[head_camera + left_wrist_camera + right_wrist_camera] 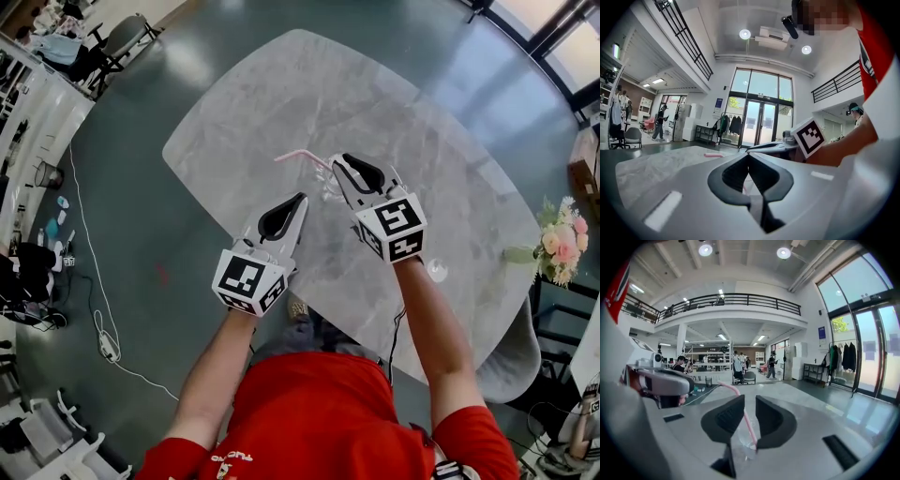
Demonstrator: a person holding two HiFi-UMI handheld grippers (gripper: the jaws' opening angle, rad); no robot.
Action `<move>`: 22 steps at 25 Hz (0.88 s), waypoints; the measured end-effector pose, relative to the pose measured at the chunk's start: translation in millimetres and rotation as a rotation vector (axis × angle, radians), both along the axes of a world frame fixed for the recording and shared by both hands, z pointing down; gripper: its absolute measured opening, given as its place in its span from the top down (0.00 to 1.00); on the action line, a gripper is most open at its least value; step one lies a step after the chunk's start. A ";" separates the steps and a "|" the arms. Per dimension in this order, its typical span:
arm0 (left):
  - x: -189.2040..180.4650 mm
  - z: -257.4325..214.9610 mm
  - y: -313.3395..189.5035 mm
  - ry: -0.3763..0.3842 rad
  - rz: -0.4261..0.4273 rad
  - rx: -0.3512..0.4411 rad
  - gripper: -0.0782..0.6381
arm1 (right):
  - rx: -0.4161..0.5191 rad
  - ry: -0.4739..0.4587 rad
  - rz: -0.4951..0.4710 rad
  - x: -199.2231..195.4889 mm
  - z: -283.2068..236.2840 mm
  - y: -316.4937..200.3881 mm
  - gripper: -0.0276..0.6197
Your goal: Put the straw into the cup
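A pink bendy straw (302, 157) stands slanted in a clear cup (332, 185) on the marble table (281, 94), its bent top pointing left. My right gripper (338, 166) is over the cup. In the right gripper view its jaws (750, 401) stand a little apart with the straw (735, 392) running down between them into the cup (743, 440); the gap is wider than the straw. My left gripper (301, 200) hovers just left of the cup, shut and empty (749, 155). The straw's tip (714, 155) shows beyond it.
A small clear object (436, 272) lies on the table near my right forearm. A bunch of flowers (561, 242) stands at the table's right edge. Chairs and cables are on the floor to the left. The right gripper's marker cube (809, 136) shows in the left gripper view.
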State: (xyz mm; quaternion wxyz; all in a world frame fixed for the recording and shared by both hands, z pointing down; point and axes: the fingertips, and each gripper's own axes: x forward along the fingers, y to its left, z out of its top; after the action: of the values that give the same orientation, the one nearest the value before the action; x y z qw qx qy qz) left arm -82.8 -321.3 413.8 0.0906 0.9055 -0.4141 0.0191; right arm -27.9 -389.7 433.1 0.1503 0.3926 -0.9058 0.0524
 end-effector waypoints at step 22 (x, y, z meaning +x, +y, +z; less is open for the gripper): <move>24.5 -54.3 43.3 0.044 0.067 0.098 0.88 | 0.044 -0.313 0.106 31.0 -75.3 117.4 0.95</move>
State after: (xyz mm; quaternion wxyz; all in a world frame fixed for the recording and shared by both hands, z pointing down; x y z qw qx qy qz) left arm -58.3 -278.0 359.5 0.0546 0.9224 -0.3819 -0.0180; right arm 3.1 -272.3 357.9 -0.0041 0.4301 -0.8971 0.1009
